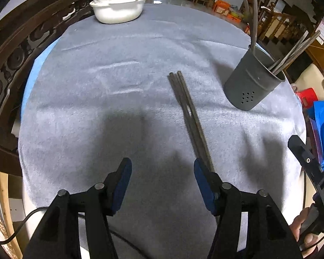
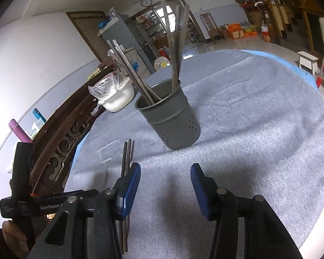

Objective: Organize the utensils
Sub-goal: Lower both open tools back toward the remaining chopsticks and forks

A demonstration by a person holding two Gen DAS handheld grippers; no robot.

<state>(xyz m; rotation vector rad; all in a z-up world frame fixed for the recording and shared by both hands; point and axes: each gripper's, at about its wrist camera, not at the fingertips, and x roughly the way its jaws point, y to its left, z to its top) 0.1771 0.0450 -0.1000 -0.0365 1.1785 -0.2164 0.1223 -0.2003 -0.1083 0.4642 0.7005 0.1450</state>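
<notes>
Left gripper [image 1: 163, 173]: jaws apart, empty, above grey cloth [image 1: 118, 99]. Chopsticks [image 1: 189, 116] flat on cloth, near ends beside its right finger. Right gripper [image 2: 165, 180]: jaws apart, empty. Holder [image 2: 169, 116] upright, far right, holding more chopsticks.

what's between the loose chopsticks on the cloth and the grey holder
Nothing: only bare grey cloth separates the loose chopsticks from the grey holder. The left wrist view shows that gap most plainly; the right wrist view agrees.
</notes>
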